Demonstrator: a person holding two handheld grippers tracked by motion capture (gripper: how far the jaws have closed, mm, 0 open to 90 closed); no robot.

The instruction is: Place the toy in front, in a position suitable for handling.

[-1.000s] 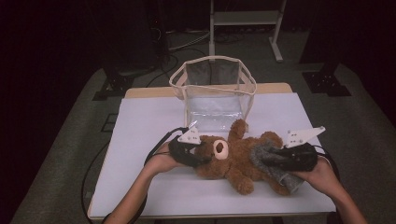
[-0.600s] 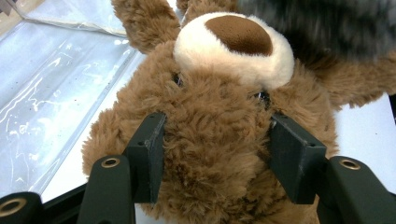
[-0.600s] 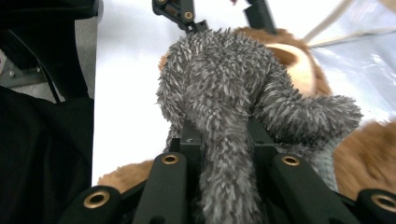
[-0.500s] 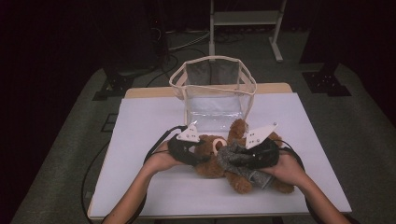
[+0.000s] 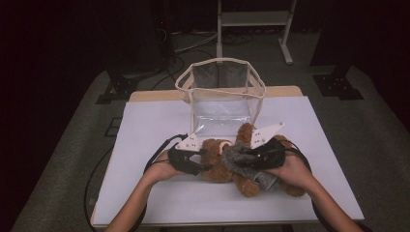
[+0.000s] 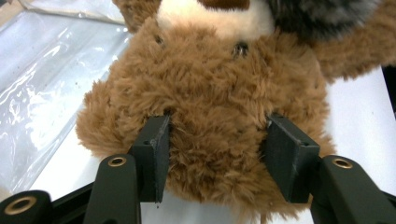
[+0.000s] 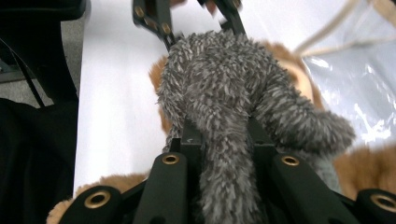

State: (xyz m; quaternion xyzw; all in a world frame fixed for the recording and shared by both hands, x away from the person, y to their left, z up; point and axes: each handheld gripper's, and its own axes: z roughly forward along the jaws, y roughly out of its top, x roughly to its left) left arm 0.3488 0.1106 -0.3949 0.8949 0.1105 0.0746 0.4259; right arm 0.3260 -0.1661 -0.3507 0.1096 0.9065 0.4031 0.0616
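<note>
In the high view, a brown bear [image 5: 220, 166] is seen lying on the white desk [image 5: 145, 135], just near of a clear bag [image 5: 220, 94] that stands open at the far middle of the desk. A grey cloth [image 5: 244, 164] is draped over the bear's middle. The left tool [image 5: 205, 162] is held at the bear's head from the left, and the right tool [image 5: 241, 162] is laid over the bear from the right, with the cloth at its tips. Both forearms are seen coming in from the near edge.

In the left tool's view, the bear's head [image 6: 215, 102] is seen between the two black jaws, whose pads are pressed into the fur on either side; the left tool [image 6: 217, 154] is clamped on the bear, its jaws having just been closing. The bag's clear plastic [image 6: 46, 84] is seen at the left.

In the right tool's view, the right tool [image 7: 219, 135] is clamped on the cloth [image 7: 224, 88], which is bunched between the jaws and spread out beyond them. Brown fur [image 7: 369, 170] is seen beneath it, and the left tool's jaws are seen at the top.
</note>
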